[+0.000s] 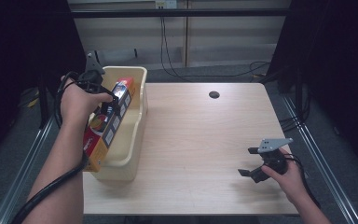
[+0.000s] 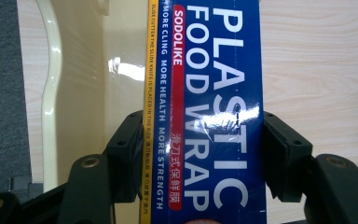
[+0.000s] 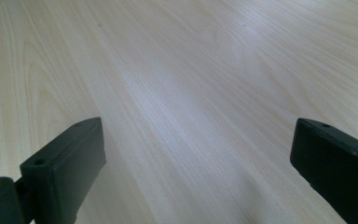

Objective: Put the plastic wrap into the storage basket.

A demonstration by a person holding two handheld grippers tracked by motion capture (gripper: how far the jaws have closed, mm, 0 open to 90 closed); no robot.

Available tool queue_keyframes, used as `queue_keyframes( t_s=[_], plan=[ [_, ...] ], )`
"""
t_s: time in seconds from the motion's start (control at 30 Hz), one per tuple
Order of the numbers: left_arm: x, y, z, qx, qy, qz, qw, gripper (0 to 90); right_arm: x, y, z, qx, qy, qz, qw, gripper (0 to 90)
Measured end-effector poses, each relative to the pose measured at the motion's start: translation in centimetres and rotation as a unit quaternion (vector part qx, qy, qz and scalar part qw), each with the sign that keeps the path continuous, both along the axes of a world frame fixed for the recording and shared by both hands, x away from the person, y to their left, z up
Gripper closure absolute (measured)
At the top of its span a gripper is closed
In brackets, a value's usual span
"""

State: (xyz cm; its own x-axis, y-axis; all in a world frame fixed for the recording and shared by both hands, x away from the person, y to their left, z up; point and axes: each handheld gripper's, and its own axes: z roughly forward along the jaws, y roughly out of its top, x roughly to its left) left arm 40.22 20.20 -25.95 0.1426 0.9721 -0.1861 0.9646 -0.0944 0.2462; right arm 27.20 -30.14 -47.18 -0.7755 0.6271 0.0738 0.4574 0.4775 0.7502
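A long plastic food wrap box (image 1: 108, 126), blue with red and yellow sides, lies lengthwise over the cream plastic bin (image 1: 137, 121) at the table's left. My left gripper (image 1: 106, 100) is shut on the box near its far half. In the left gripper view both jaws press the sides of the box (image 2: 205, 107), with the bin's wall (image 2: 51, 93) beneath at the left. My right gripper (image 1: 250, 162) hovers over the table's front right, jaws wide apart and nothing between them. The right gripper view looks along those jaws (image 3: 193, 163) at bare light wood (image 3: 177, 70).
The light wooden table (image 1: 200, 140) has a dark round cable hole (image 1: 214, 94) near its far edge. Cables hang behind the table. Metal frame rails run along both sides of it.
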Motion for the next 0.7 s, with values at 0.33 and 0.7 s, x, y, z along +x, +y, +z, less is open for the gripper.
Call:
queue_keyframes(
  t_s=[0.33, 0.7],
  plan=[
    [-0.1, 0.0, -0.9, -0.004, 0.014, 0.008, 0.9999, 40.4, 0.0, 0.0, 0.0, 0.0, 0.0, 0.001, 1.0, 3.0],
    [-0.1, 0.2, -1.9, -0.002, 0.018, 0.011, 0.9998, 40.3, 0.0, 0.1, 0.0, -0.003, -0.002, 0.002, 1.0, 3.0]
  ],
)
